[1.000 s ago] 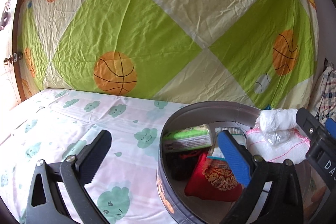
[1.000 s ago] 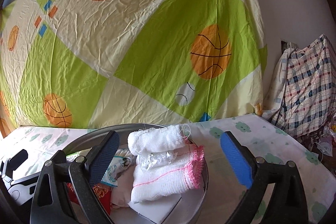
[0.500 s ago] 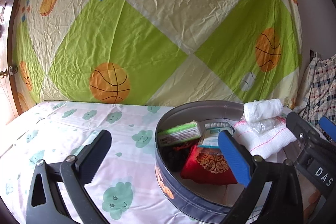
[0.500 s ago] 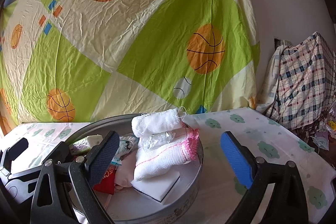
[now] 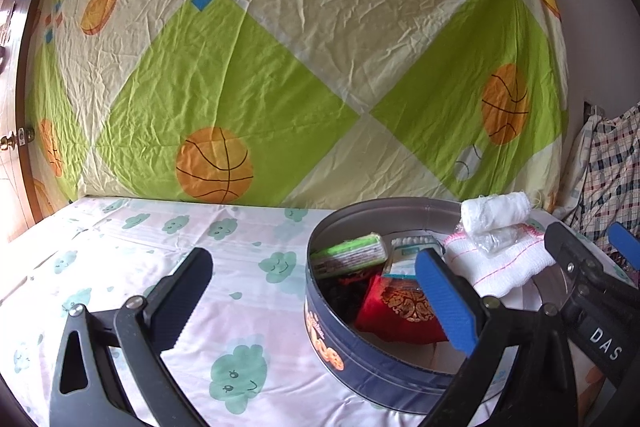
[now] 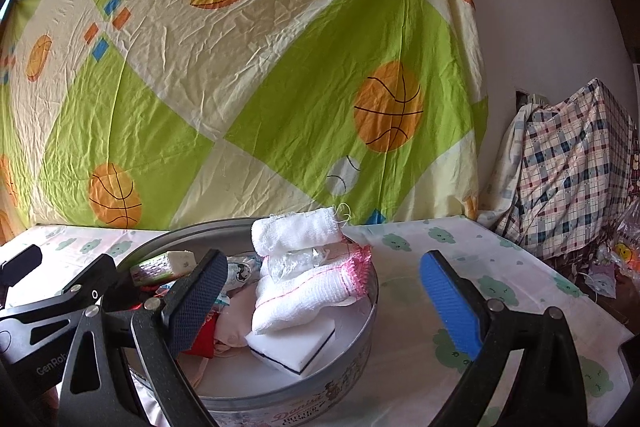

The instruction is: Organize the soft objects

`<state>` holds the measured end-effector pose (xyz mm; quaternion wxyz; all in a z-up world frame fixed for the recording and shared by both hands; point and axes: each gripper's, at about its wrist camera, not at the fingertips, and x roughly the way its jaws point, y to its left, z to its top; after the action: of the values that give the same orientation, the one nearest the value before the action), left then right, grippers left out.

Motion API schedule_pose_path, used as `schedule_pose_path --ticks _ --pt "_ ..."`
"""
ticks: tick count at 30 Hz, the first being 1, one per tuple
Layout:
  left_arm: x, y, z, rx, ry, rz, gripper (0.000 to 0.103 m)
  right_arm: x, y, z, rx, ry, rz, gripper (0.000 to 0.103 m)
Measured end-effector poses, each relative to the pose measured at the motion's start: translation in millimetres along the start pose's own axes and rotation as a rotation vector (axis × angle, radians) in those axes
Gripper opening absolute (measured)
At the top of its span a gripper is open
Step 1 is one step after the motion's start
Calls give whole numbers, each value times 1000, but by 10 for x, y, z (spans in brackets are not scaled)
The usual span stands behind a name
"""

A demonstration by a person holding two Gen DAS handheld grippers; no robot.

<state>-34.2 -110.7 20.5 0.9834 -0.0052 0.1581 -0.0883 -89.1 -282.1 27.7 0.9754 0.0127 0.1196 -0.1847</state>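
Note:
A round dark cookie tin (image 5: 360, 351) (image 6: 360, 339) stands on the cloud-print sheet and holds soft things. Inside lie a green packet (image 5: 352, 255) (image 6: 160, 267), a red embroidered pouch (image 5: 396, 311), a white sponge block (image 6: 292, 343) and a folded white cloth with pink trim (image 5: 504, 263) (image 6: 312, 291). A white gauze roll (image 5: 496, 213) (image 6: 296, 229) rests on top of that cloth. My left gripper (image 5: 316, 297) is open and empty, its blue finger over the tin. My right gripper (image 6: 324, 295) is open and empty, straddling the tin's right side.
A green and cream sheet with basketball prints (image 5: 280, 75) hangs as a backdrop behind the bed. A checked cloth pile (image 6: 568, 163) sits at the right, beyond the bed edge. Open cloud-print sheet (image 5: 160, 251) stretches left of the tin.
Both grippers have drawn back and risen from the tin, so more of its outer wall and contents show. The jaws have stayed open; the objects in the tin have not moved.

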Motion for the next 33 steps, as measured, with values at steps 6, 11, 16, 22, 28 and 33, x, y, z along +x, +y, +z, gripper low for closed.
schedule_pose_path --ticks 6,11,16,22,28,33 --pt "-59 39 -11 -1 -13 -1 103 -32 -75 -3 37 -4 4 99" --pt "-71 50 -15 -1 -12 7 103 -52 -84 -11 43 -7 -1 99" --pt "-75 48 -16 2 -13 10 103 -81 -83 -13 43 -12 -7 99" --pt "-78 45 -15 3 -13 10 103 -90 -90 -7 45 -11 -16 99" --pt "-82 43 -12 4 -13 10 103 -115 -76 -4 39 -22 -22 99" --pt "-81 37 -8 6 -12 16 103 -124 -68 -5 34 -25 -22 99"
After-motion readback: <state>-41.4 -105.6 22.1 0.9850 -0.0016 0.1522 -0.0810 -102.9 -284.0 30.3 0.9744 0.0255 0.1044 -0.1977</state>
